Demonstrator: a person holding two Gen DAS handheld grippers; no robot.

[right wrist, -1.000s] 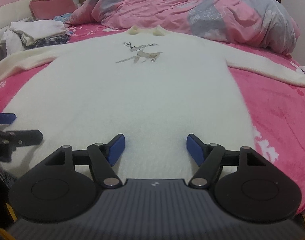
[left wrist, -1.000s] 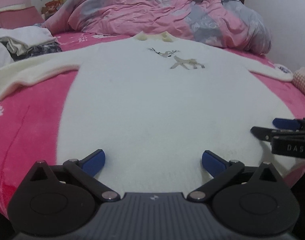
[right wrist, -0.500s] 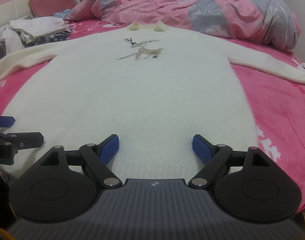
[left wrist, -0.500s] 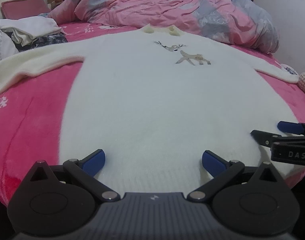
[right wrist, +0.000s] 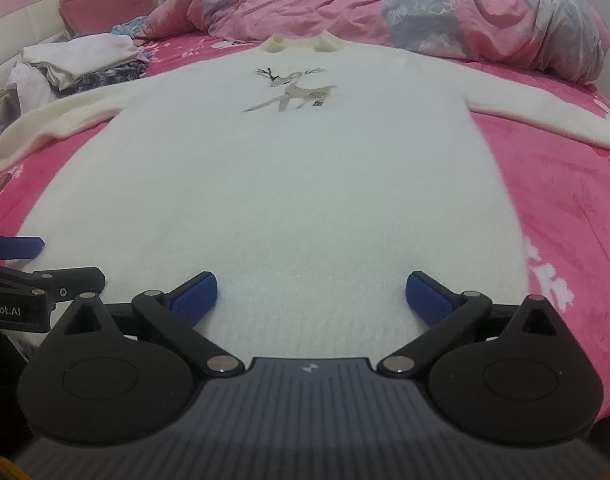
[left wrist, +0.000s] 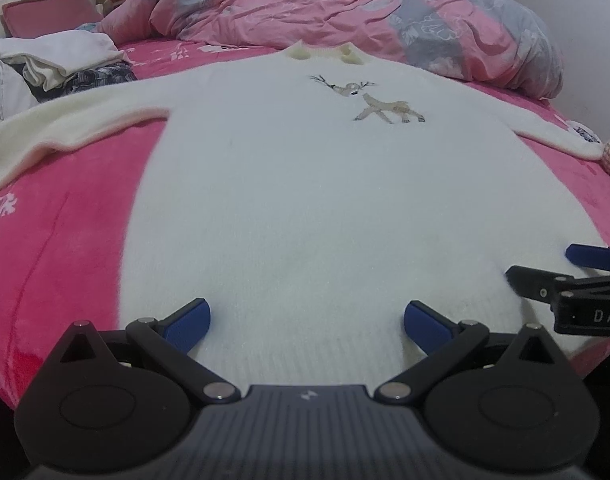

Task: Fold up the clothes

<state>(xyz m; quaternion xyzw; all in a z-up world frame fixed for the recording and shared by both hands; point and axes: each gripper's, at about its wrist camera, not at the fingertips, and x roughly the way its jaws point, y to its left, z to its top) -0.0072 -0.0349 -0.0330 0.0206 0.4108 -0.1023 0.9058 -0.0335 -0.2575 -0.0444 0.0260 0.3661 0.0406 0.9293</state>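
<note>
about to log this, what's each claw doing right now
left claw: open, empty, over the sweater hem
right claw: opening, nothing gripped, over the same hem

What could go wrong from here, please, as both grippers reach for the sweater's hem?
The fluffy white deer-print sweater is thick: the opening right gripper or open left gripper may pinch only its top layer. Lifting may also drag the long outstretched sleeve across the pink plush blanket, bunching it.

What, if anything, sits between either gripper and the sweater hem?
Nothing visible. The left gripper stands open and the right gripper is opening, both right over the hem of the white sweater; only bare knit lies between their fingers.
</note>
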